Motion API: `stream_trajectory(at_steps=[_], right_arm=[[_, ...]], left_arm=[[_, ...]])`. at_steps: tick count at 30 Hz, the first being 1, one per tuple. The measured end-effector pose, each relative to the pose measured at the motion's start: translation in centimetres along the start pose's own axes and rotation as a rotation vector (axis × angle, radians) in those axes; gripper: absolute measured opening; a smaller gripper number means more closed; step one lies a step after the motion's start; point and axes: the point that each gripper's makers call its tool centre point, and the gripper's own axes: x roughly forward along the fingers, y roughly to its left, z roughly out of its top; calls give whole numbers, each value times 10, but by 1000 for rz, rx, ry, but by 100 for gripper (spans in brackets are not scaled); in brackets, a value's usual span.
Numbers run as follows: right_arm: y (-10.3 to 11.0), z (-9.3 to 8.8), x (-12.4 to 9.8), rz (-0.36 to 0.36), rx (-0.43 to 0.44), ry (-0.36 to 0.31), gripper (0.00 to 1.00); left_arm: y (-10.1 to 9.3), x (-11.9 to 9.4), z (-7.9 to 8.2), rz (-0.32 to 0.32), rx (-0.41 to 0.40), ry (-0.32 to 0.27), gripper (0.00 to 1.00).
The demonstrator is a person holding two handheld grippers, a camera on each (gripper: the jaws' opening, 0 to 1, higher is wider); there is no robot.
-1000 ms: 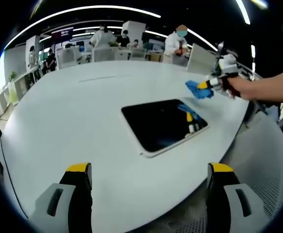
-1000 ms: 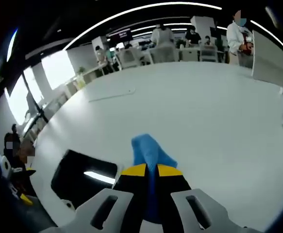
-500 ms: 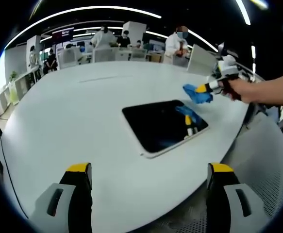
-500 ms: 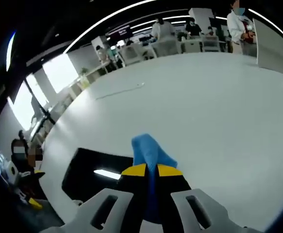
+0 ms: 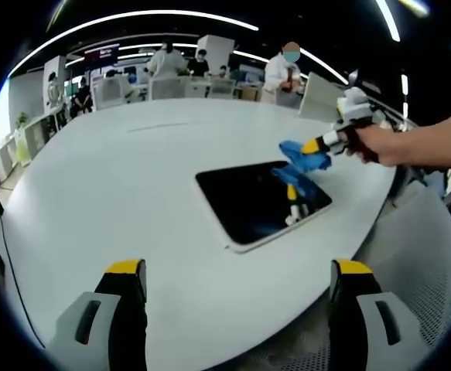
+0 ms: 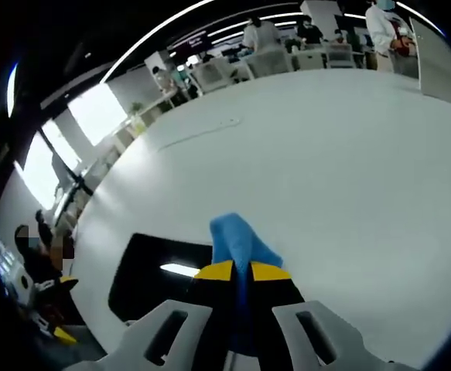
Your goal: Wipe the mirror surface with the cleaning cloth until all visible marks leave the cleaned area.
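R gripper [image 6: 241, 270] jaws clamped on blue cleaning cloth [image 6: 239, 239], held over far-right corner of mirror [image 5: 260, 199], contact w/ glass unclear. Mirror lies flat near right edge of white table [image 5: 124, 185]. L gripper [image 5: 239, 272] jaws wide apart, nothing held, over near table edge.

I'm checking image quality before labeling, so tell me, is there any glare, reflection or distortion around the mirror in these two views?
Left gripper view: the mirror looks dark, reflecting the blue cloth and right gripper; the fisheye lens bends the table edge. Right gripper view: a bright ceiling-light streak sits on the mirror, and the cloth close up is slightly soft.
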Motion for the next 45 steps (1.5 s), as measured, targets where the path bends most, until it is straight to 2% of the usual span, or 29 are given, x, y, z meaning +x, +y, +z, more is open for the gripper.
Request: stream_trajectory(at_steps=[11,28,45], right_arm=[[10,-23,20,0,-6,79,1],[30,-19,33,15,-22,92,1],[82,-23,52,60,-69,119,1]], left_arm=[[-1,1,-3,-7,11,14,99],[-2,1,-2,-15,7,14,99],[-2,1,-2,-14,10,13,99]])
